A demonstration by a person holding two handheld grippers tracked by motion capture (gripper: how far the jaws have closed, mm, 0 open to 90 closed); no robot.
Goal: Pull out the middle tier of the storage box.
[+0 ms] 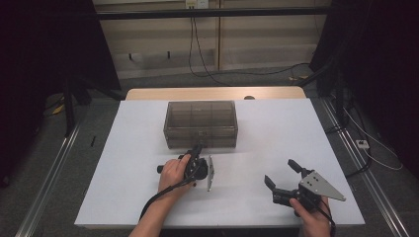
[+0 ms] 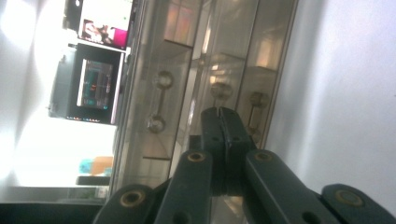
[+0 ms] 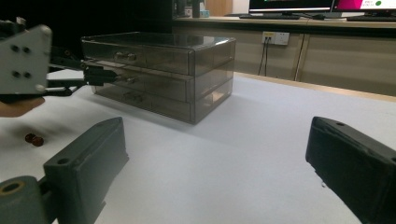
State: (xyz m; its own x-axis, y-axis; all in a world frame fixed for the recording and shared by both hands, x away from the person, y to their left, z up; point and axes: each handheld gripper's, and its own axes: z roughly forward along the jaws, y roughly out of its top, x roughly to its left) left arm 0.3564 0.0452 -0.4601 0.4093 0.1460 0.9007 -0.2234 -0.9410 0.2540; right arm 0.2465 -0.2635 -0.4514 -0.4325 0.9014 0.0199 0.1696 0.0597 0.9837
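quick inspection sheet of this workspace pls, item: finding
Surface: white table, wooden strip at far edge.
Job's things: smoky clear drawer box, three drawers with handles, all shut.
Clutter: small dark red bits on the table near the left hand.
Grippers: left gripper shut, tips at the box front; right gripper open, empty, away from the box.
Cables: wall cables; floor cable.
Surroundings: monitors, black drapes.

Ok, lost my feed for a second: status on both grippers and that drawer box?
Left gripper shut, tips at the drawer box front, by a middle drawer handle. Right gripper open, empty, off to the side. Nothing in the way.
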